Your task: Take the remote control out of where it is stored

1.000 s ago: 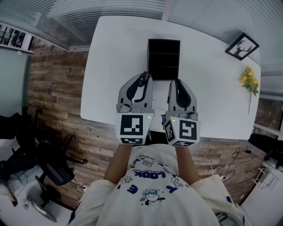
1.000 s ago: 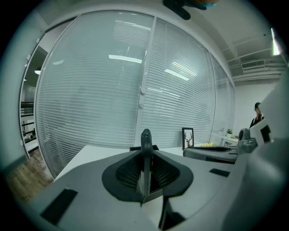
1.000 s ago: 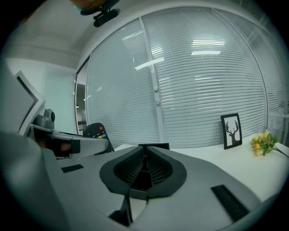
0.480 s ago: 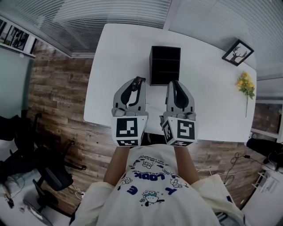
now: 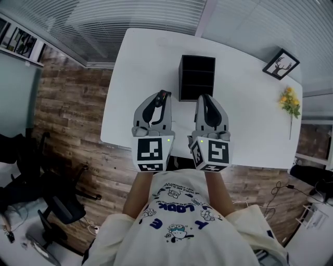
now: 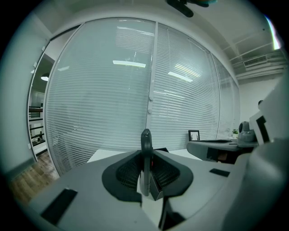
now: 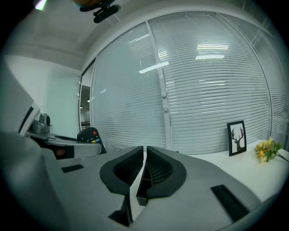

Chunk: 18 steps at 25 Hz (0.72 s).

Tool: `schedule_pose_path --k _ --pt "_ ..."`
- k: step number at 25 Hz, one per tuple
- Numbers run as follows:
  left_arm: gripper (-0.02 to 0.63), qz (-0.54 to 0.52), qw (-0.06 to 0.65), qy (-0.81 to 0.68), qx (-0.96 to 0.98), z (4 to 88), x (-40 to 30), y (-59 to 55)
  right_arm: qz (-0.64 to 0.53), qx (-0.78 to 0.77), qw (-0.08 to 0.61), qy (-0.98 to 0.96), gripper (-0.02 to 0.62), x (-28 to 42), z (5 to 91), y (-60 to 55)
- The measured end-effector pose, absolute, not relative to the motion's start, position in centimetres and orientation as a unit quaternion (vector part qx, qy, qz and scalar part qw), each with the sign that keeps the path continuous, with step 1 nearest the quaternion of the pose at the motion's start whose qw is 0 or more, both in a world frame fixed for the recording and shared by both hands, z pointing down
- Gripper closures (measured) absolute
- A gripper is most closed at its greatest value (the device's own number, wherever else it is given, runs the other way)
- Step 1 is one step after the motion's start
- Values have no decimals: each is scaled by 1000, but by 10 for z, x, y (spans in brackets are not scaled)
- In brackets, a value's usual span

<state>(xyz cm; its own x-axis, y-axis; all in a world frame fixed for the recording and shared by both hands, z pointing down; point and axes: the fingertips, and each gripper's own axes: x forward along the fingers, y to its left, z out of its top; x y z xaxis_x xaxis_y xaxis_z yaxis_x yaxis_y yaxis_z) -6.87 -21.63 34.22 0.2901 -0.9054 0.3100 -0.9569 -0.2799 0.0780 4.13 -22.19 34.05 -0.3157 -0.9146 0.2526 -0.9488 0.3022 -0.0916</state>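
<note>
Fingers (image 6: 128, 169) of the left gripper (image 5: 162, 96) pinch the remote control (image 6: 145, 149), a dark slim remote that stands on edge between the pads with its rounded top poking above the fingertips. Beside it at centre frame, the right gripper (image 5: 206, 98) has its fingers (image 7: 159, 168) pressed together with nothing between them. In the head view the remote is out of the black storage box (image 5: 197, 78) and apart from it, near the box's lower left corner. Both grippers hover side by side over the near edge of the white table (image 5: 140, 62). Bare table spreads left of the box and right of it, as far as a framed deer picture (image 5: 281, 64) and yellow flowers (image 5: 289, 98) near the right edge. Window blinds (image 5: 130, 15) run along the table's far edge, and wooden floor (image 5: 67, 104) lies to its left.
</note>
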Motion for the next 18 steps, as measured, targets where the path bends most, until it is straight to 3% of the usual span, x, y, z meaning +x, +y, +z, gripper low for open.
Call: schedule_pose_path --k 18 --pt "537 104 118 -583 797 336 -63 -210 112 581 75 -803 549 44 335 -214"
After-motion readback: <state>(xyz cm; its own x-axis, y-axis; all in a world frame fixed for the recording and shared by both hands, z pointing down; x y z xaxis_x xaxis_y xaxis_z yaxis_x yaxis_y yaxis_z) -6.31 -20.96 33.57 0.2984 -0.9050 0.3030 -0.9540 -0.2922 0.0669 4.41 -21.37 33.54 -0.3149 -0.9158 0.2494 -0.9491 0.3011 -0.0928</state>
